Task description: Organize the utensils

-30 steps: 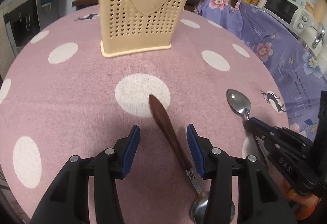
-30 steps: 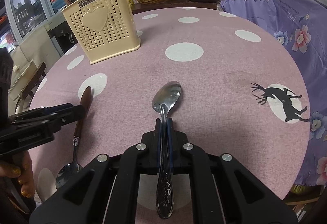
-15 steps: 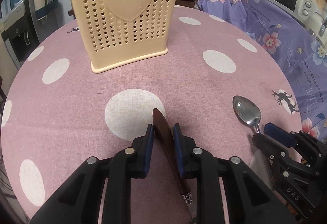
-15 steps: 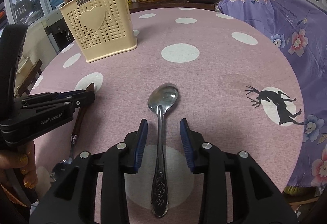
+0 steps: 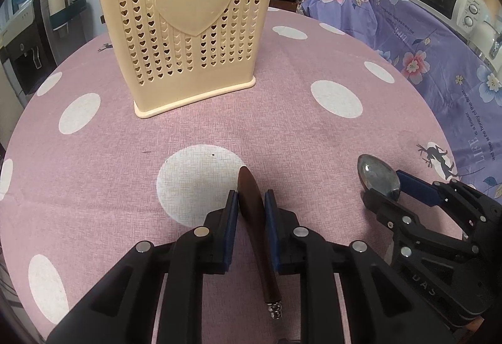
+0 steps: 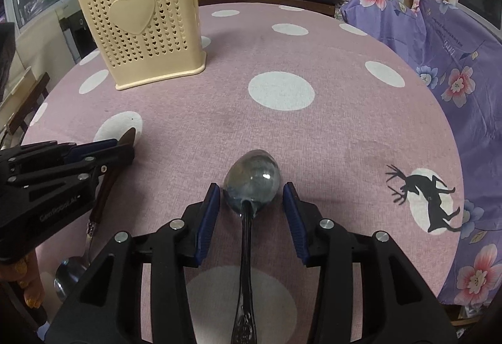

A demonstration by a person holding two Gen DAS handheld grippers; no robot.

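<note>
We hold two utensils at the near edge of the pink dotted tablecloth [image 5: 282,130], and neither has yet reached the cream perforated holder [image 5: 191,21] standing well ahead of both sets of jaws. On our left, the left gripper [image 5: 251,212] has its jaws drawn nearly together on the dark wooden handle of a spoon [image 5: 255,218]; the blue pads [image 5: 231,218] press its sides, the handle tip pokes out just ahead of them, and its metal bowl trails back beneath the gripper, still lying on the cloth as far as we can tell. On our right, the right gripper [image 6: 251,206] has its jaws opening, standing partly apart; the all-metal spoon [image 6: 252,184] lies flat on the cloth between them, bowl forward at the fingertips, touched by neither pad. Some handles already stand in the holder. We judge the work barely underway for these two: the wooden-handled spoon is gripped but not lifted, the metal one is loose, and both must still be carried forward and dropped in upright.
</note>
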